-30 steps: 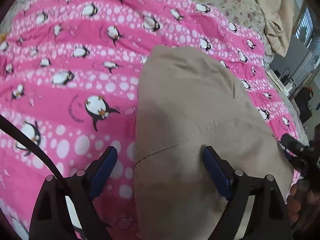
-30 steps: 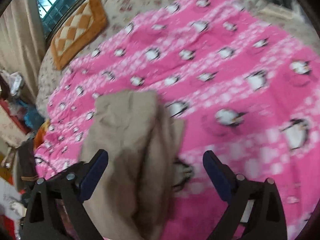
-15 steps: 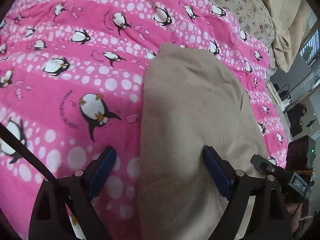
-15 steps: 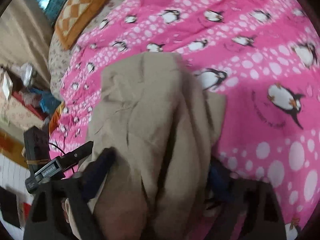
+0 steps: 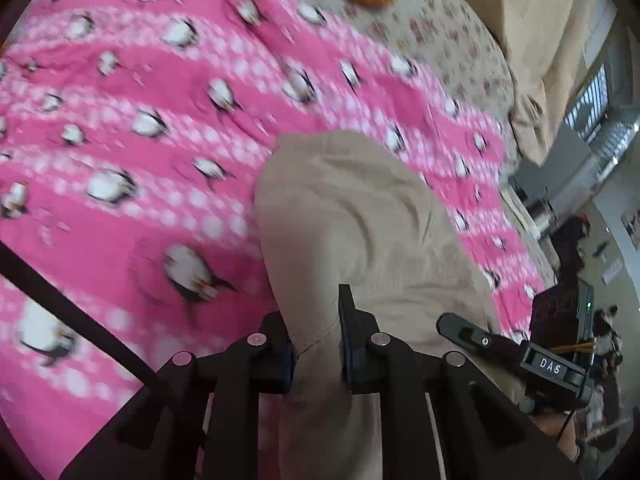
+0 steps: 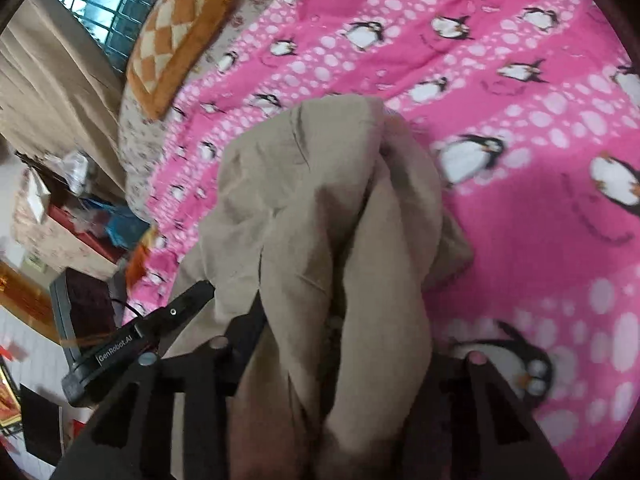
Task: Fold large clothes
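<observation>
Left tool [image 5: 316, 340] pinched tight on a near fold of the beige garment [image 5: 360, 224]. Right tool [image 6: 344, 356] closing, a thick bunch of the same garment [image 6: 320, 200] between its jaws; pads hidden by cloth, contact unclear. Garment lies bunched on the pink penguin-print blanket [image 6: 540, 208] covering the bed. Orange checked cushion [image 6: 176, 36] at far left, by the window.
</observation>
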### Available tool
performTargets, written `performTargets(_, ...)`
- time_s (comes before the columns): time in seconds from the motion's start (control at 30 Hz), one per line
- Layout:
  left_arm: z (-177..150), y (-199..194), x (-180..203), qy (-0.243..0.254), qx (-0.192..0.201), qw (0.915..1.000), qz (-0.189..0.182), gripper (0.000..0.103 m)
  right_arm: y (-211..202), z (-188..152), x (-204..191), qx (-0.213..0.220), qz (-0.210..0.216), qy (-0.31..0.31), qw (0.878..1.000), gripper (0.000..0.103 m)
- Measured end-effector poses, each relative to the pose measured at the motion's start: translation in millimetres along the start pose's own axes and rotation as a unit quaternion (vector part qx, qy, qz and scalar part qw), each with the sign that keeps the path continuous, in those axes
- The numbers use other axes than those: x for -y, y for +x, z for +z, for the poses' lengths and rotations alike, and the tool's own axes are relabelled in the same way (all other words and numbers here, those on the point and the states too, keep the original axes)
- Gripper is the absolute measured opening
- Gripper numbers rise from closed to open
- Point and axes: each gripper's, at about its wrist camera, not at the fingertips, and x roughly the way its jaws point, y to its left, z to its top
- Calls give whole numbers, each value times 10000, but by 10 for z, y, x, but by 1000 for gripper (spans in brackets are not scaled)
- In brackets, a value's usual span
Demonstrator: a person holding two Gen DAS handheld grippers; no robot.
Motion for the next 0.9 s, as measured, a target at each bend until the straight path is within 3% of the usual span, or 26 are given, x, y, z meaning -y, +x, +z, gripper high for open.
performTargets(0.27, 85, -367, -550, -452, 279, 9974, 477, 0, 590, -18, -449, -267, 336, -544, 9976, 38)
performTargets(0.43, 45, -352, -655, -451, 167, 9974, 534, 2, 647, -52, -524, -322, 316, -632, 9970, 38)
performTargets(0.57, 16, -255, -624, -459, -5, 9961, 758, 13, 643, -55, -469, -342, 222, -450, 9982, 38)
performTargets(0.63, -3, -218, -674, -617, -123, 9945, 843, 24, 643, -50, -426, -376, 176, -281, 9987, 48)
performTargets(0.7, -22, -217, -742, -847, -171, 9929, 815, 34, 609, -54, -408, -455, 158, -140, 9987, 51)
performTargets(0.9, -54, -386, -818, -1171, -84, 9903, 746, 37, 293, -93, -462, -345, 62, -121, 9993, 57)
